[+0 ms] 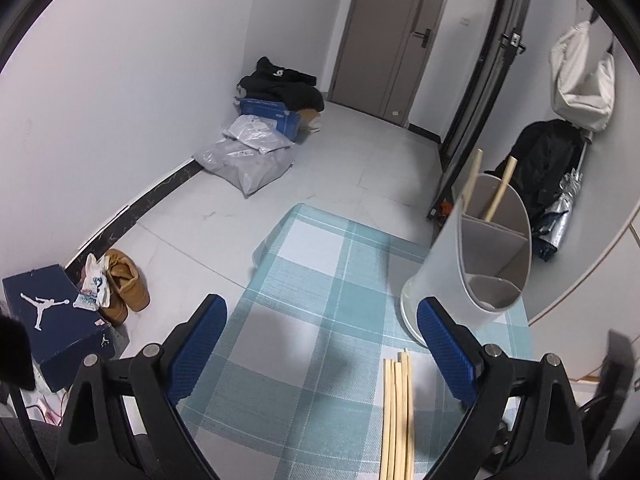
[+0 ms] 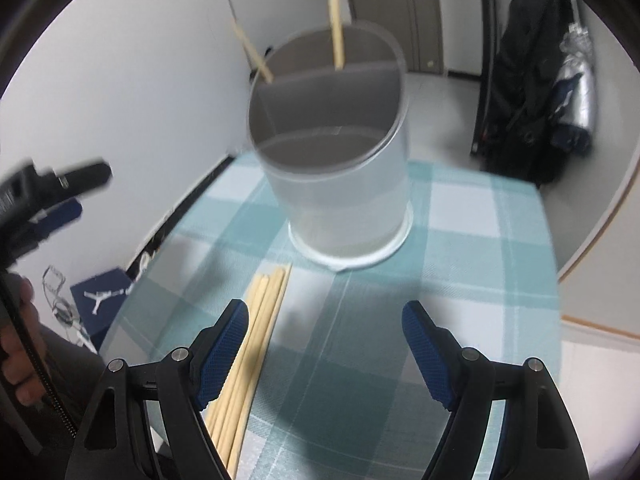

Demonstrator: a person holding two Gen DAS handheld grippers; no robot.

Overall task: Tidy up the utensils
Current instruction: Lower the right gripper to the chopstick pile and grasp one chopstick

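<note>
A grey round utensil holder (image 1: 476, 264) with inner dividers stands on the table with the teal checked cloth (image 1: 320, 280); it also shows in the right wrist view (image 2: 340, 184). Two wooden chopsticks (image 1: 500, 192) stand in its far compartment, seen too in the right wrist view (image 2: 337, 32). Several loose chopsticks (image 1: 396, 412) lie on the cloth in front of the holder, also in the right wrist view (image 2: 256, 344). My left gripper (image 1: 320, 344) is open and empty, above the cloth left of the loose chopsticks. My right gripper (image 2: 324, 348) is open and empty, just right of them.
The table's left and far edges drop to a tiled floor. On the floor are a navy shoebox (image 1: 52, 320), brown shoes (image 1: 124, 280), bags and boxes (image 1: 256, 136). A curved white wall (image 1: 600, 220) and dark hanging clothes (image 2: 532, 80) are to the right.
</note>
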